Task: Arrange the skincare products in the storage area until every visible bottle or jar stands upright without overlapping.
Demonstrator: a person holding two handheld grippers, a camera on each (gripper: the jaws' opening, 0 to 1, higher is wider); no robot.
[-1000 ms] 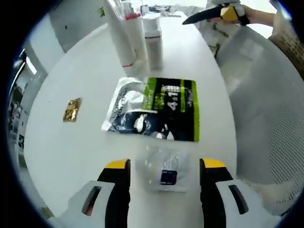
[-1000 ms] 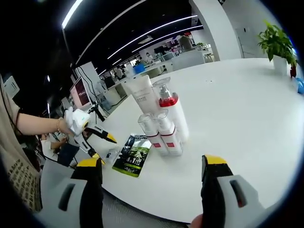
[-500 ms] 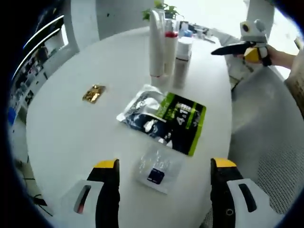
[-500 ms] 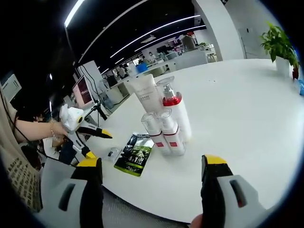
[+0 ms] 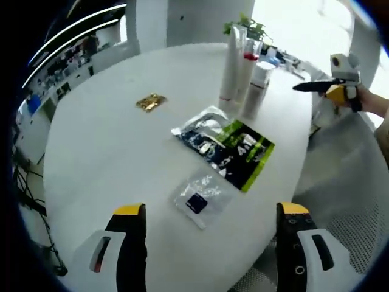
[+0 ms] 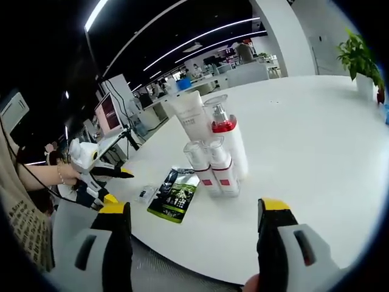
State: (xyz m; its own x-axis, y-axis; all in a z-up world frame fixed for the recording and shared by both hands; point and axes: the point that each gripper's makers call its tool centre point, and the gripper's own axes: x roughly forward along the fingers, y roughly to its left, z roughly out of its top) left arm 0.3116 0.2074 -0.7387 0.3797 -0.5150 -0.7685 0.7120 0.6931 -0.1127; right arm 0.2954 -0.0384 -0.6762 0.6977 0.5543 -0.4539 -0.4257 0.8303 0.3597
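On the round white table [image 5: 103, 152] a white tube [image 5: 230, 64], a pump bottle with a red collar [image 5: 247, 67] and small clear bottles [image 5: 258, 82] stand upright in a tight group. The right gripper view shows the tube [image 6: 189, 115], the pump bottle [image 6: 226, 139] and two small red-labelled bottles [image 6: 209, 169]. A black-and-green pouch [image 5: 226, 146] and a small clear sachet [image 5: 197, 198] lie flat. My left gripper [image 5: 211, 210] hovers open, short of the sachet. My right gripper [image 6: 194, 205] is open, well back from the bottles.
A gold foil packet [image 5: 151, 101] lies alone to the left of the bottles. The table edge [image 5: 285, 182] curves close on the right, with a mesh chair beyond. A potted plant [image 6: 358, 58] stands at the table's far side. Bare tabletop spreads around the bottles.
The left gripper's camera has drawn back and swung, so the table looks smaller and farther. The items on the table have kept their places. The right gripper's view has hardly shifted.
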